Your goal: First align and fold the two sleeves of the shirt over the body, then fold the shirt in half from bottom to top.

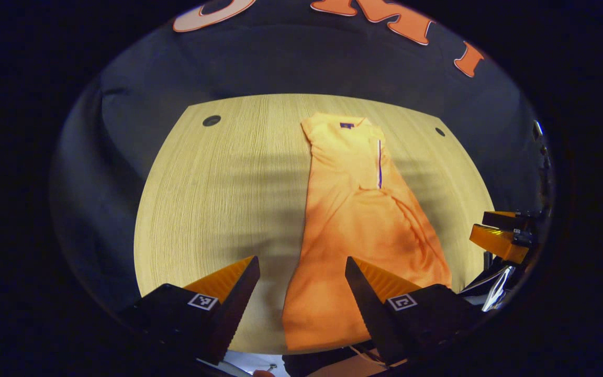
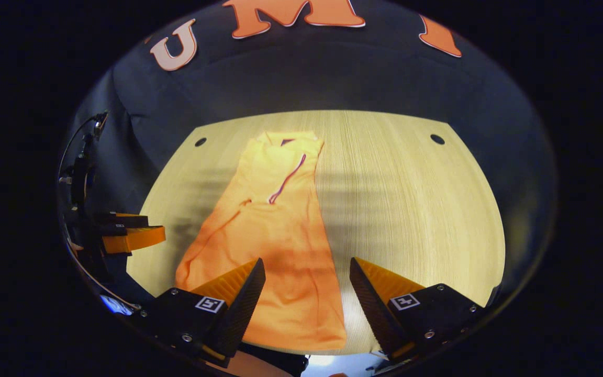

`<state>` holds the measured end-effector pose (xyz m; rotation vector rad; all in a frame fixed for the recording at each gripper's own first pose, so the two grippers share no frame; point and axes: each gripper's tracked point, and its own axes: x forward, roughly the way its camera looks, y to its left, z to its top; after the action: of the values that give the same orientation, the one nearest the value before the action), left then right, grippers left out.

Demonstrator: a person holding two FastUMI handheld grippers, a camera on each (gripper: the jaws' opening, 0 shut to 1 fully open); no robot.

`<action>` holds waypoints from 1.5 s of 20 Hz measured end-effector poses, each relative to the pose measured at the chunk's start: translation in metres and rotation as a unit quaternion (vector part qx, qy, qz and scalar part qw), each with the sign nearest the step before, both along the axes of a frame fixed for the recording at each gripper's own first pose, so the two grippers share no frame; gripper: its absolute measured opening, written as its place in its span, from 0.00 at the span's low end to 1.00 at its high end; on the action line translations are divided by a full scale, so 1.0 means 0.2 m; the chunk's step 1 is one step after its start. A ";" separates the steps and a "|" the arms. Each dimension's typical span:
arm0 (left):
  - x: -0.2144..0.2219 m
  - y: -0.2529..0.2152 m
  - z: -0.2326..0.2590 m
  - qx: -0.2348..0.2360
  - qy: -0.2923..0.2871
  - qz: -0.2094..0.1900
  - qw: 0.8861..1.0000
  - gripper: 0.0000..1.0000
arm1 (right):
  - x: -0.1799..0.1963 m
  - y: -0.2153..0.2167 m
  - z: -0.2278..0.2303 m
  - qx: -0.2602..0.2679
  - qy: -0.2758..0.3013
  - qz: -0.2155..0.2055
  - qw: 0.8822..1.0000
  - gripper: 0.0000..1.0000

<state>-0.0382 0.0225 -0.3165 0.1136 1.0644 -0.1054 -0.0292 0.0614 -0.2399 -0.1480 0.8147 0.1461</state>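
An orange shirt (image 1: pixel 356 220) lies lengthwise on the wooden table (image 1: pixel 218 199), collar at the far end and hem at the near edge, with both sleeves folded in over the body. My left gripper (image 1: pixel 301 267) hovers open above the hem's left corner, touching nothing. In the right gripper view the same shirt (image 2: pixel 275 235) lies left of centre, and my right gripper (image 2: pixel 306 267) hangs open over the hem's right corner. The other gripper shows at each view's side: the right gripper (image 1: pixel 500 233) and the left gripper (image 2: pixel 131 230).
The round-cornered table (image 2: pixel 411 209) has two small dark holes, one near the far left (image 1: pixel 211 120) and one near the far right (image 1: pixel 439 131). Bare wood lies on both sides of the shirt. Black cloth walls the booth behind.
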 end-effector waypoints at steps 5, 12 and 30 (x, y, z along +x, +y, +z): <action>-0.24 0.05 -0.09 0.007 0.019 0.007 1.000 1.00 | -0.23 -0.05 -0.18 -0.027 0.053 -0.005 0.998 0.99; -0.58 0.05 -0.32 0.001 0.093 0.037 0.995 1.00 | -0.47 -0.12 -0.49 -0.071 0.141 0.006 0.987 0.99; -0.88 0.06 -0.63 0.048 0.152 0.061 0.985 1.00 | -0.52 -0.16 -0.73 -0.102 0.225 -0.020 0.969 0.99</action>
<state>-0.2141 0.0346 -0.4429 0.1205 1.3792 0.0418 -0.1339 0.0302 -0.3855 -0.2985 1.2868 0.0571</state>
